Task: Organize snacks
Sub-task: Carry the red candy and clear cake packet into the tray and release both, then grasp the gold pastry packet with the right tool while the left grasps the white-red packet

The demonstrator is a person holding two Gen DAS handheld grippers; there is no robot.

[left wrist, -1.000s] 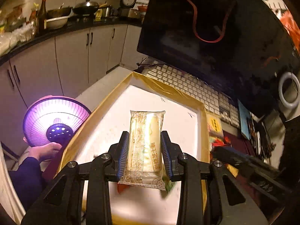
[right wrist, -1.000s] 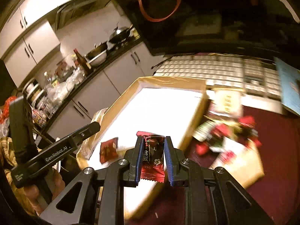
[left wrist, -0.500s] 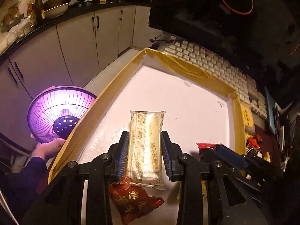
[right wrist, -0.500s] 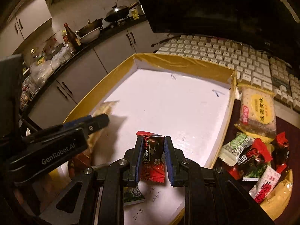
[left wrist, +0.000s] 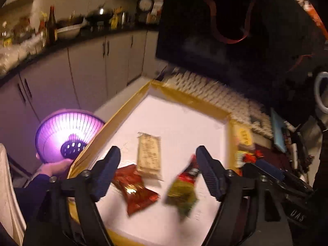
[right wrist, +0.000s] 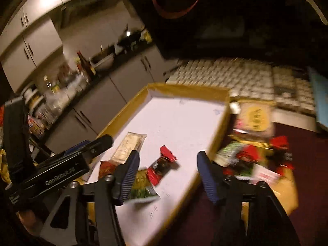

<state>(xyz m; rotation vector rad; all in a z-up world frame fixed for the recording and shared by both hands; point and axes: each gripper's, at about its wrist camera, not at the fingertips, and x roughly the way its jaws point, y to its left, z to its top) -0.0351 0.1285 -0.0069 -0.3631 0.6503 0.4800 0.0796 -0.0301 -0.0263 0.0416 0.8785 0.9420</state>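
A shallow white tray with yellow-brown walls sits in front of a keyboard. Inside, near its front edge, lie four snacks: a long pale wafer packet, a red foil packet touching its near end, a green packet, and a small red-and-black candy. More snacks are heaped outside the right wall. Left gripper and right gripper hover above, fingers spread wide, grasping nothing.

Four snack packets in tray; keyboard behind.
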